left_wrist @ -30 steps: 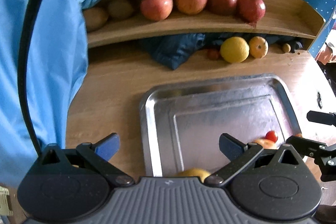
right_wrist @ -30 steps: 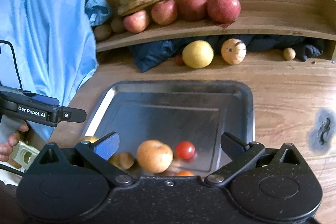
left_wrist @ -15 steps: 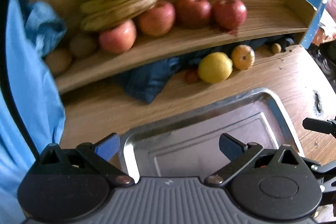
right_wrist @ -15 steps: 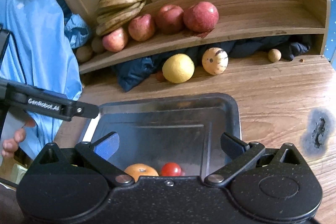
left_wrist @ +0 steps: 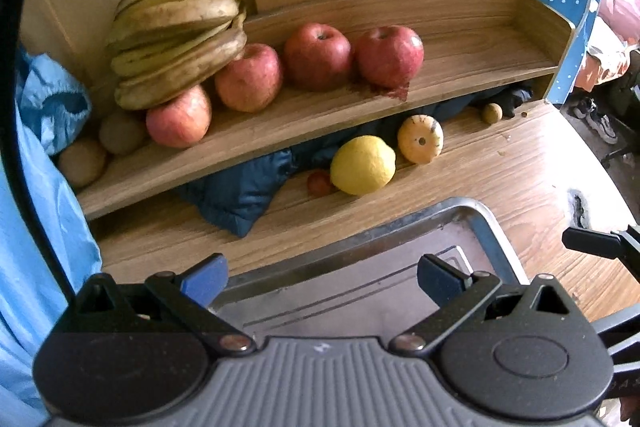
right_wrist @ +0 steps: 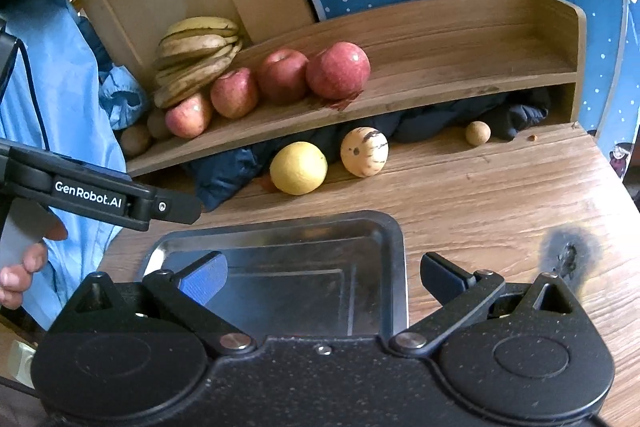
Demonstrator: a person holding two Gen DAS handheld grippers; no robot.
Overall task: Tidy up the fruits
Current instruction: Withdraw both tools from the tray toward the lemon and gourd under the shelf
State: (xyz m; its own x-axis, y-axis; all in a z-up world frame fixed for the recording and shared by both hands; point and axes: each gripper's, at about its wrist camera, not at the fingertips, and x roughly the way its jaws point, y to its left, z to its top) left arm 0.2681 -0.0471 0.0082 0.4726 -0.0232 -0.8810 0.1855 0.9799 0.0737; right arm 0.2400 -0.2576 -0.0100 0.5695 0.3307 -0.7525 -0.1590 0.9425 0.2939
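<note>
Lying well beyond both open grippers' fingers: lemon [left_wrist: 363,165].

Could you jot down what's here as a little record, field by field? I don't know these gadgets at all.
shelf: bananas stacked at its left end, four red apples in a row beside them
table: yellow lemon, striped cream fruit, small brown fruit
metal tray: the visible part holds nothing
left gripper: open, holds nothing
right gripper: open, holds nothing

Red apples [left_wrist: 318,57] shelved — yellow lemon [left_wrist: 363,165] below.
</note>
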